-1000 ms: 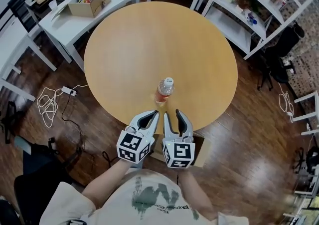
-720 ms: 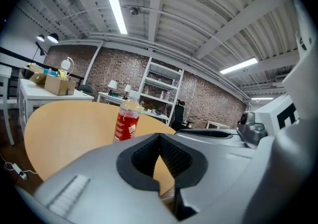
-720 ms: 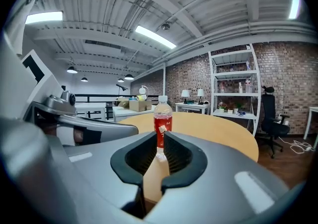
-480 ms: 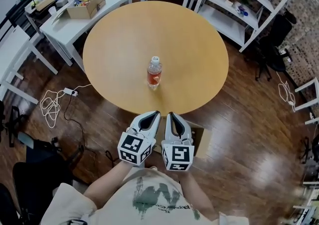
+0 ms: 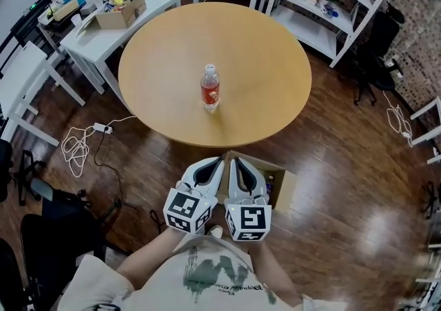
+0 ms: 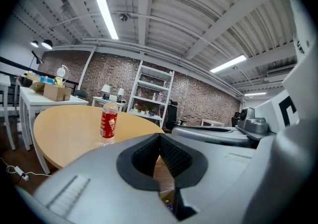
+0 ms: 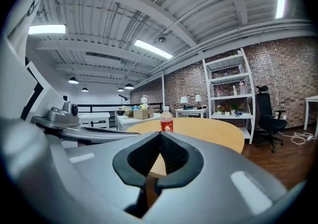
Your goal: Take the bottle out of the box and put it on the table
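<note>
Standing upright on the round desk [image 5: 262,54], the bottle [image 5: 210,87] is sitting well ahead of the left hand-held gripper [image 5: 215,163] and the right hand-held gripper [image 5: 236,163], touching neither, so the job is looking finished. It is showing a white cap, a red label and reddish liquid inside clear plastic. I am judging it light and fairly stiff while full, with smooth walls that are likely to slip or dent under a hard squeeze. The labelled middle of the body is therefore looking like the safest place to pinch it, with the jaws coming in level from the side. The left hand-held gripper is showing its dark pads meeting, with nothing between them. The right hand-held gripper, just beside it, is likewise carrying nothing, its jaws having just been closing until the pads are touching. The open cardboard box [image 5: 284,191] is lying on the wooden floor [image 5: 344,185], below and just ahead of the right one's tips.
</note>
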Demonstrator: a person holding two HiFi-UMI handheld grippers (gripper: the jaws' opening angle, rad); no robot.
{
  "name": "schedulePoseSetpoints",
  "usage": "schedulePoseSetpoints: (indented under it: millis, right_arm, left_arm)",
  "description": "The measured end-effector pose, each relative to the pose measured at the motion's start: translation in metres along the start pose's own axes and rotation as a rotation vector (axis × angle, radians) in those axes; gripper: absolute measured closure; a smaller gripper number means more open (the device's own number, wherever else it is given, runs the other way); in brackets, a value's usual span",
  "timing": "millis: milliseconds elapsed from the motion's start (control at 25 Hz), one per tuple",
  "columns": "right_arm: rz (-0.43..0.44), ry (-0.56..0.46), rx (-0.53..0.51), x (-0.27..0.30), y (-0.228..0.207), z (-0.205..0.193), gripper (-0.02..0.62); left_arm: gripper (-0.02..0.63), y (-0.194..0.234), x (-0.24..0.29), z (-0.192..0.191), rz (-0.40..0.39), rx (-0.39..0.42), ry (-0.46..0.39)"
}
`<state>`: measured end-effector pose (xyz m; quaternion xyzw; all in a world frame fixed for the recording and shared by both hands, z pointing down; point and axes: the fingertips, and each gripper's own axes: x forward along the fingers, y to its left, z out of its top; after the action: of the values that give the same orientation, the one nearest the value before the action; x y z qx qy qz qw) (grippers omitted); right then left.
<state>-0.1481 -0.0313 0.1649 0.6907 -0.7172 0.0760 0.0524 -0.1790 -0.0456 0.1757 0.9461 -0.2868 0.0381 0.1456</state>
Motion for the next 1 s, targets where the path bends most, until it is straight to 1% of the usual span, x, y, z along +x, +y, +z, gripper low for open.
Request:
schedulePoseSetpoints:
  millis: [200,360,800,1000]
  right_arm:
    - [-0.002,-0.023,0.013,-0.019,0.002,0.001,0.597]
    - [-0.002,-0.023,0.02,-0.03,0.006,-0.003,0.597]
    - [0.0,-0.035,0.024,-0.058,0.003,-0.004,0.597]
    - [0.002,-0.034,0.03,-0.066,0.002,-0.004,0.597]
  left_arm:
    - [0.611,-0.016,-0.017,0.001,-0.012,0.024,-0.013]
    - [0.611,-0.024,-0.026,-0.001,-0.017,0.024,-0.014]
    - [0.611,-0.047,-0.036,0.001,-0.026,0.048,-0.024]
    - [0.611,-0.057,-0.04,-0.001,-0.032,0.055,-0.016]
